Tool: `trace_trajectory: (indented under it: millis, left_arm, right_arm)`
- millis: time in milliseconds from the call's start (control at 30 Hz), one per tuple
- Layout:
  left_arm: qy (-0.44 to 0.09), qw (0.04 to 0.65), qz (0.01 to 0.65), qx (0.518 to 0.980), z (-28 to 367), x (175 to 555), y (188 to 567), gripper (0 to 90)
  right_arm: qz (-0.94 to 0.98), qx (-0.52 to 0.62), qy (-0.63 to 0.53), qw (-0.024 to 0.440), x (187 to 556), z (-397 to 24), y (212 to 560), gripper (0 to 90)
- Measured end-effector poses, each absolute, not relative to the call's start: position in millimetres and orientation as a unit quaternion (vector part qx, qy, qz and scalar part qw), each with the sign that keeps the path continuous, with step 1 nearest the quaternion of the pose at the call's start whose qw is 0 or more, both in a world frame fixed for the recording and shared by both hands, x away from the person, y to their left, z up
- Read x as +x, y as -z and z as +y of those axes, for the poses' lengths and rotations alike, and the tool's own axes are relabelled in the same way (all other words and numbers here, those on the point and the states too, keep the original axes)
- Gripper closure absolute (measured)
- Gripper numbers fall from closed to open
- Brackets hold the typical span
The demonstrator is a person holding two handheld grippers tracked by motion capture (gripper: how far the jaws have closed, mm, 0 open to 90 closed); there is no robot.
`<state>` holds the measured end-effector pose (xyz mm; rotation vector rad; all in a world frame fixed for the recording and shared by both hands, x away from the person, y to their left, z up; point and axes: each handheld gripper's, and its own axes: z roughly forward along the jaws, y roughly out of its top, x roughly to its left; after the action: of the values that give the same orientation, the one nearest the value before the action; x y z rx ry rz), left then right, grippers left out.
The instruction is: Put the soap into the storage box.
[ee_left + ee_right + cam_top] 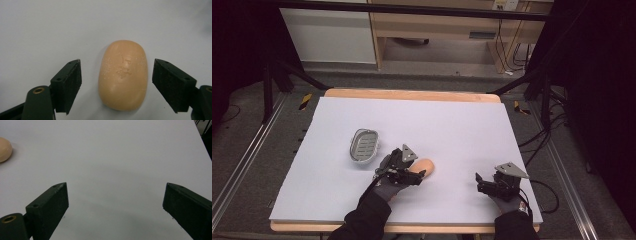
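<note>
peach-tan oval soap bar [122, 75], its top pitted and scuffed, lies untouched between the left gripper's [116, 82] wide jaws

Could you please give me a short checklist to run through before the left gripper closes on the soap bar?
1. Left gripper jaws open wide enough for the soap bar: ok, a gap shows on both sides.
2. Soap lies between the jaws, roughly centred: ok.
3. Jaws low enough to clamp the soap's sides: cannot tell from these angles.
4. Soap lies flat on the white table, free of other things: ok.
5. Metal soap dish stands upright and uncovered to the left of the gripper: ok.
6. Right gripper is open and apart from the soap: ok.
</note>
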<state>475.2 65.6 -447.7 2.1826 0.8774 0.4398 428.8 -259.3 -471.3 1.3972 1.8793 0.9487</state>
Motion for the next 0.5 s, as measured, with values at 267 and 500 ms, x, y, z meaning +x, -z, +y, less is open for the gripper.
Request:
trace_trajectory:
  millis: [267, 500]
  left_arm:
    - [-0.167, 0.353, 0.337, 0.857, 59.0, 478.3, 452.4, 22.5]
    - [-0.168, 0.345, 0.334, 0.861, 52.4, 481.5, 456.6, 22.5]
  right_arm:
    - [0.71, 0.526, -0.358, 0.301, 429.2, -258.9, 471.7, 6.6]
    - [0.711, 0.527, -0.357, 0.299, 429.5, -258.4, 472.3, 6.6]
